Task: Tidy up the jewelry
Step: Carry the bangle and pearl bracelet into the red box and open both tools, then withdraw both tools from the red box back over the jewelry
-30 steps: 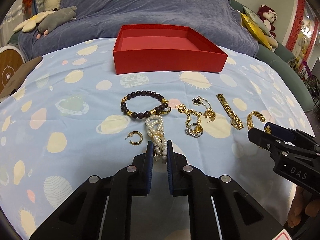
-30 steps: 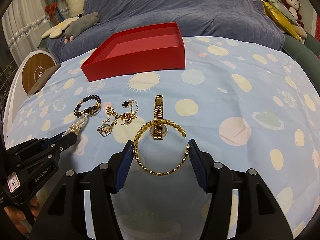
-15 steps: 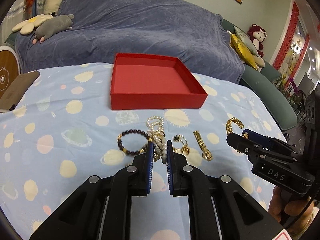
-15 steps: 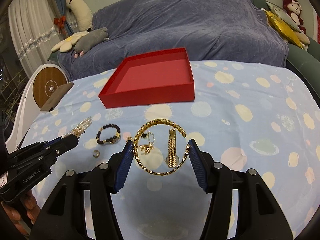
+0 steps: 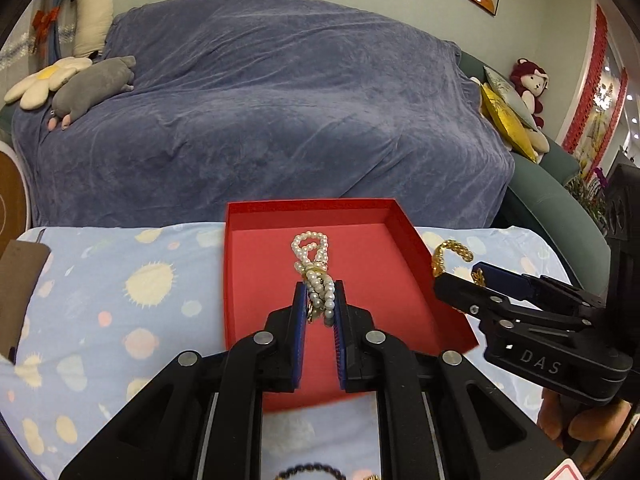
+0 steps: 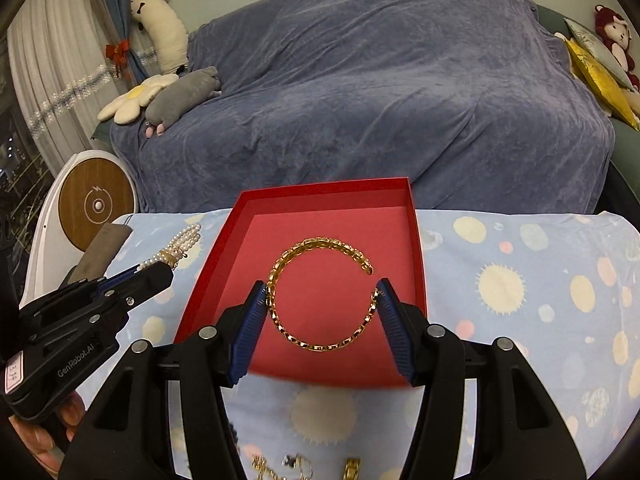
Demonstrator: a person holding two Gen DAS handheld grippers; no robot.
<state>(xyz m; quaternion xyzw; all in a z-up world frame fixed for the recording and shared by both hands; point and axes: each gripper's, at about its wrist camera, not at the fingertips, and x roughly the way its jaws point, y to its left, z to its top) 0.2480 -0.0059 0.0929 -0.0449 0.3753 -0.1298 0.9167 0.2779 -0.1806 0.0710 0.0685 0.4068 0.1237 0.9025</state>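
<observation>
Patterned cloth (image 5: pixel 100 300); dark beads (image 5: pixel 308 472) at bottom edge, cut off

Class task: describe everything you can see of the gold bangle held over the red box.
The gold bangle is an open ring of shiny, chain-like metal links, with its gap at the upper right. It sits clamped by its two sides between the blue pads of the right tool, held above the red box. Only the pads appear to touch it.
</observation>
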